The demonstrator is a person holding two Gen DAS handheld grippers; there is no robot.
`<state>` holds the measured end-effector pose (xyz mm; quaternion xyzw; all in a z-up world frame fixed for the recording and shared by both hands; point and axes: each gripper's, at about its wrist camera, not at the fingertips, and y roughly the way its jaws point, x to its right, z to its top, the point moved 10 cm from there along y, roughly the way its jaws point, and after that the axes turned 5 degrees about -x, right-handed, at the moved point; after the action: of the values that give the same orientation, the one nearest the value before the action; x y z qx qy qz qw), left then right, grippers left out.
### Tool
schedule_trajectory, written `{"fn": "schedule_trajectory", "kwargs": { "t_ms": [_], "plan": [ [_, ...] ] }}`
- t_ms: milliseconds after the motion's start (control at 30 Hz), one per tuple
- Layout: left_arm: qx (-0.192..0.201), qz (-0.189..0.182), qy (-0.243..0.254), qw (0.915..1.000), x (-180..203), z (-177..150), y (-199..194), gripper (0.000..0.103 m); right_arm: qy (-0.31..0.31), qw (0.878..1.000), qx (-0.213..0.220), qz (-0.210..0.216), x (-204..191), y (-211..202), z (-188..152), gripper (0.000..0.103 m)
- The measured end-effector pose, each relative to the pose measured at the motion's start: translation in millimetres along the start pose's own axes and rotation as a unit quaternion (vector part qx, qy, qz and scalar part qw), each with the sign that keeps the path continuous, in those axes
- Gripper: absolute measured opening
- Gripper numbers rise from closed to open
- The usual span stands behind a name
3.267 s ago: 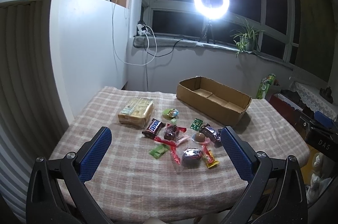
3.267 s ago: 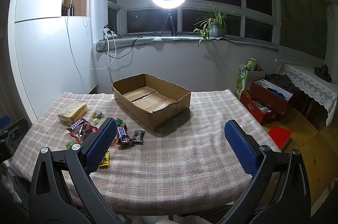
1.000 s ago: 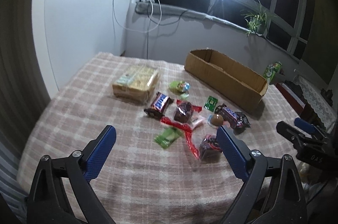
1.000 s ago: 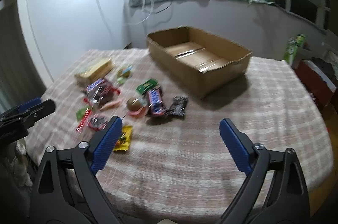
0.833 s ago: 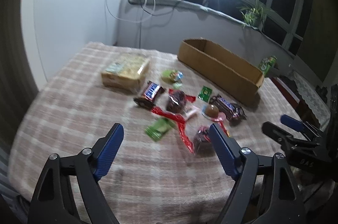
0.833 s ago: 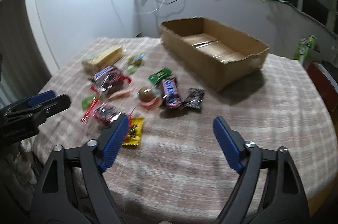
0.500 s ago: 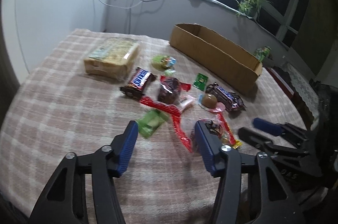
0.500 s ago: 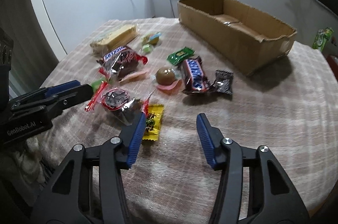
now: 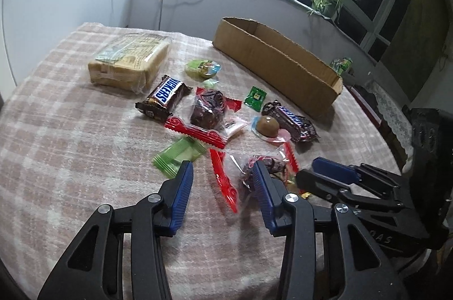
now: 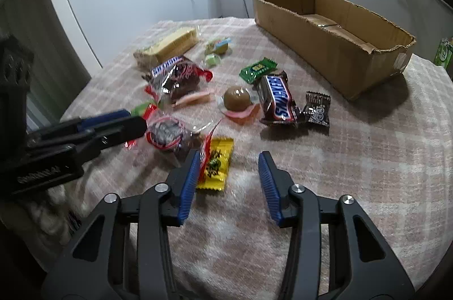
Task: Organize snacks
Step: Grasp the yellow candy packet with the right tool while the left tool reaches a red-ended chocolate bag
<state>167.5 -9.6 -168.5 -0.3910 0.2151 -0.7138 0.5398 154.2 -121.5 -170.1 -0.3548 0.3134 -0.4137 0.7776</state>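
Looking from the left wrist: the left tongs [image 9: 222,172] sit low in the centre of the frame, released, nothing between the pads.
Red wrapper: a long red wrapper [image 9: 223,179] lies on the counter [image 9: 70,130] in the gap ahead of the pads, touching neither.
Green packet: a pale green packet [image 9: 178,155] lies just past the left pad.
Dark clear-wrapped snack: one [image 9: 266,165] sits just behind the right pad.
Snack pile: mid-frame, a Snickers bar [image 9: 164,97], a brown ball sweet [image 9: 267,126] and a second Snickers bar [image 9: 290,123] right of it.
Biscuit pack: a large pack [image 9: 130,62] lies upper left.
Box: an open cardboard box [image 9: 277,65] stands upper right, well apart from the pile.
Other tongs: the right tongs [image 9: 334,174] enter at lower right; whether released or clenched cannot be told here.

Looking from the right wrist: the right tongs [image 10: 228,172] are low centre, released, holding nothing.
Yellow packet: a yellow packet [image 10: 216,164] lies beside the left pad, partly inside the gap.
Snickers bar: [image 10: 276,99] mid-frame, with a small dark packet [image 10: 318,108] touching its right end.
Box: the cardboard box [image 10: 325,45] is upper right, its floor bare where visible.
Left tongs: [image 10: 124,120] reach in from the left edge towards a dark clear-wrapped snack [image 10: 167,134].
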Motion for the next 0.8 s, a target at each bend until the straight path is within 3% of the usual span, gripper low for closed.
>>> {"fn": "schedule_trajectory", "kwargs": {
  "t_ms": [100,167,333,567,733,800],
  "plan": [
    [-0.007,-0.001,0.019,0.9998,8,-1,-3,0.045,-0.004,1.000,-0.003,0.007,-3,-3,-5,0.039],
    [-0.010,-0.005,0.024,0.9996,12,0,-5,0.061,-0.004,1.000,-0.002,0.007,-2,-5,-9,0.039],
    [-0.029,-0.007,0.030,0.9991,21,-2,6,0.071,-0.005,1.000,-0.008,0.012,-2,-3,-15,0.039],
    [-0.055,-0.004,0.017,0.9983,26,-4,29,0.071,-0.021,1.000,-0.003,0.010,-8,3,-9,0.039],
    [-0.044,-0.004,0.012,0.9990,27,2,35,0.071,-0.027,1.000,-0.003,0.001,-8,6,-7,0.039],
    [-0.037,0.004,0.022,0.9991,29,2,35,0.065,-0.030,1.000,-0.003,-0.001,-9,8,-4,0.039]
  ]
}}
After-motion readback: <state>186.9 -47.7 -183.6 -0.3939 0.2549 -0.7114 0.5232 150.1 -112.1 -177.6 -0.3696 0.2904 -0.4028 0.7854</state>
